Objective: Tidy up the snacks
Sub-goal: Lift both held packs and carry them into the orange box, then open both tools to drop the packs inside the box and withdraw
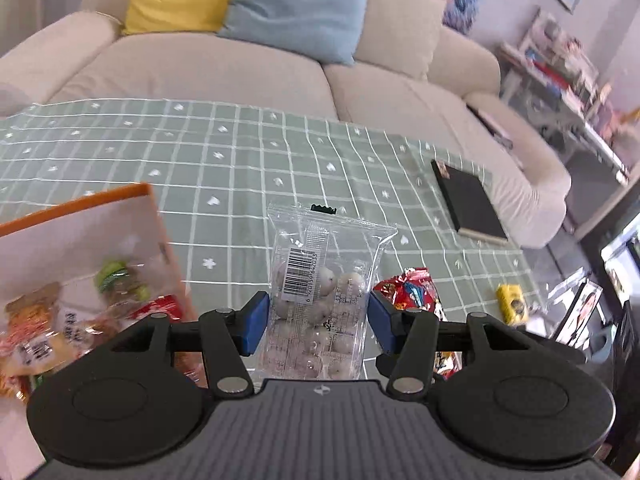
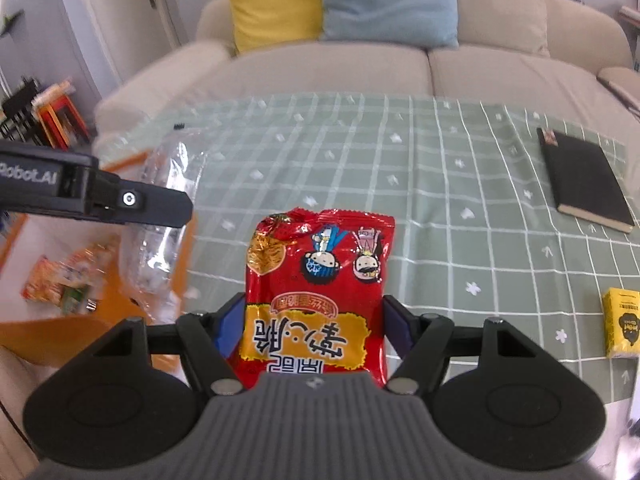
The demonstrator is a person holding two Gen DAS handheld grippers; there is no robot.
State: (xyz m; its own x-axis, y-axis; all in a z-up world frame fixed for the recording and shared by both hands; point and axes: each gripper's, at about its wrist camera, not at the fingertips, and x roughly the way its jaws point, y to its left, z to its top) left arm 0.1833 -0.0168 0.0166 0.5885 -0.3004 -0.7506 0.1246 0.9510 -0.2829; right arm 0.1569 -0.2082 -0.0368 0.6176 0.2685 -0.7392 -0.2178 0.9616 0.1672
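Note:
My left gripper [image 1: 316, 322] is shut on a clear packet of pale round candies [image 1: 320, 292] and holds it above the green checked tablecloth [image 1: 224, 160], just right of an orange-rimmed box [image 1: 80, 232] with several snack packets inside. My right gripper [image 2: 314, 326] is shut on a red snack packet [image 2: 320, 280] with cartoon faces, held over the cloth. That red packet also shows in the left wrist view [image 1: 412, 292], right of the left gripper. The left gripper's body [image 2: 100, 196] and its clear packet [image 2: 160, 220] show at the left of the right wrist view, over the box [image 2: 40, 280].
A black notebook [image 1: 468, 200] lies at the table's far right, also seen in the right wrist view [image 2: 584, 180]. A small yellow packet [image 2: 622, 322] lies on the cloth at the right, near the front edge. A beige sofa [image 1: 240, 68] with cushions stands behind the table.

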